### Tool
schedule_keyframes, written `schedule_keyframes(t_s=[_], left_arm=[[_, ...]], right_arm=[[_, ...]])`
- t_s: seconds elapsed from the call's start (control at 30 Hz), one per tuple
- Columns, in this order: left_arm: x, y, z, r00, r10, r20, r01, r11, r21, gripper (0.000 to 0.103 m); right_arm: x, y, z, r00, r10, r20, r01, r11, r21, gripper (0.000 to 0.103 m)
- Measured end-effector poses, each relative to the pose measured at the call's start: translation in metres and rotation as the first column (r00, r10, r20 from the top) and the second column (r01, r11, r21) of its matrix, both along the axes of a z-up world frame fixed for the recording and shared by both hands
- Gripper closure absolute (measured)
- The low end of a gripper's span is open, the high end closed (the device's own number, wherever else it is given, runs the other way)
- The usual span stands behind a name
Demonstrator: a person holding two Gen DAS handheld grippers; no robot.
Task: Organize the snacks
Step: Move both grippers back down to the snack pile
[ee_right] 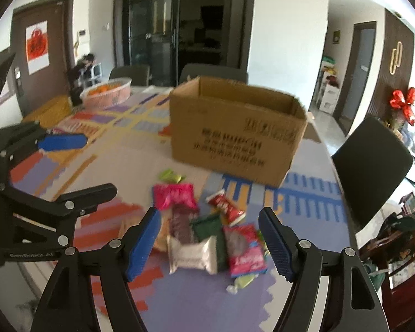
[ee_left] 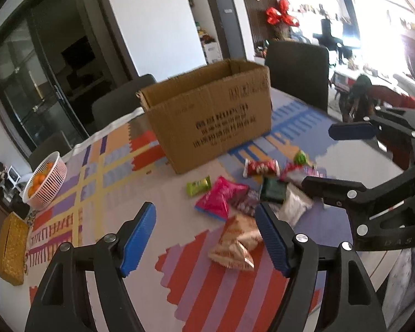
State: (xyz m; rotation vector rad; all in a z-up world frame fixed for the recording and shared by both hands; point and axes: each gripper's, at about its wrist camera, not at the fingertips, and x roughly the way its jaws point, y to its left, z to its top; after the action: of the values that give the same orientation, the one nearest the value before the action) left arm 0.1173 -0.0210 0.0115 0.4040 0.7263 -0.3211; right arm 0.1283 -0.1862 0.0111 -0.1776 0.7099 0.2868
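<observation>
Both claws hang wide open above the counter (ee_left: 102, 166), which wears a patterned cloth of orange, purple, yellow and blue blocks, and neither has hold of anything. Seen from the left wrist, the left claw (ee_left: 204, 238) spreads its blue ribbed pads over bare cloth, with a tan triangular snack packet (ee_left: 236, 242) lying just inside its right pad. Beyond that packet sits the loose heap of snacks: a pink crinkled pouch (ee_left: 220, 197), a small lime-green wrapped bar (ee_left: 198, 184), a dark green square packet (ee_left: 274, 189), a white pillow pack (ee_left: 294, 206) and a red-and-white wrapper (ee_left: 261, 167). The right claw (ee_left: 322, 156) shows at the right of this view, open, one finger over the far side of the heap.

From the right wrist, the right claw (ee_right: 210, 244) frames the same heap between its pads: the white pillow pack (ee_right: 193, 254) in the middle, a pink-and-blue pouch (ee_right: 244, 251) beside it near the right pad, the dark green packet (ee_right: 207, 225) behind. The left claw (ee_right: 77, 166) is at the left edge, open.

The open brown cardboard box (ee_left: 210, 116) stands upright past the snacks, flaps up, its printed side facing the claws; a strip of bare cloth lies between box and heap. A pink slatted basket of oranges (ee_left: 45, 184) sits near the counter's left edge, well apart from the snacks, with open cloth between. Dark chairs (ee_right: 373, 166) stand along the far and right edges
</observation>
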Motion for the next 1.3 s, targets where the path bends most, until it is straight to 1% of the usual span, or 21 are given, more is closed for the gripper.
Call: schedule_keyframes(t_s=[0.13, 0.3, 0.5, 0.6, 0.83, 1.0, 1.2, 1.3], left_arm=[[-0.002, -0.001, -0.017, 0.999, -0.035, -0.042, 0.036, 0.999, 0.025, 0.027], [0.004, -0.002, -0.040, 0.992, -0.068, -0.107, 0.072, 0.997, 0.032, 0.027], [0.014, -0.002, -0.060, 0.984, -0.089, -0.154, 0.096, 0.995, 0.038, 0.027], [0.019, -0.002, -0.069, 0.978, -0.100, -0.186, 0.109, 0.993, 0.037, 0.026], [0.028, -0.003, -0.082, 0.970, -0.117, -0.214, 0.125, 0.992, 0.027, 0.026], [0.033, -0.007, -0.089, 0.963, -0.136, -0.235, 0.148, 0.988, 0.038, 0.026], [0.044, -0.006, -0.099, 0.956, -0.120, -0.267, 0.131, 0.991, 0.027, 0.027], [0.048, -0.006, -0.103, 0.954, -0.111, -0.279, 0.121, 0.993, 0.017, 0.027]], right_arm=[[-0.001, 0.005, -0.017, 0.998, 0.020, -0.058, -0.021, 1.000, -0.013, 0.029], [0.002, 0.010, -0.040, 0.991, 0.045, -0.129, -0.049, 0.998, -0.027, 0.029], [0.013, 0.012, -0.063, 0.981, 0.037, -0.191, -0.048, 0.997, -0.052, 0.029], [0.015, 0.014, -0.071, 0.978, 0.038, -0.204, -0.054, 0.996, -0.073, 0.029], [0.020, 0.016, -0.079, 0.979, 0.034, -0.201, -0.052, 0.995, -0.089, 0.029], [0.024, 0.018, -0.087, 0.971, 0.047, -0.233, -0.069, 0.994, -0.087, 0.029], [0.032, 0.019, -0.097, 0.956, 0.064, -0.285, -0.090, 0.993, -0.079, 0.029], [0.036, 0.018, -0.101, 0.953, 0.059, -0.297, -0.085, 0.994, -0.074, 0.030]])
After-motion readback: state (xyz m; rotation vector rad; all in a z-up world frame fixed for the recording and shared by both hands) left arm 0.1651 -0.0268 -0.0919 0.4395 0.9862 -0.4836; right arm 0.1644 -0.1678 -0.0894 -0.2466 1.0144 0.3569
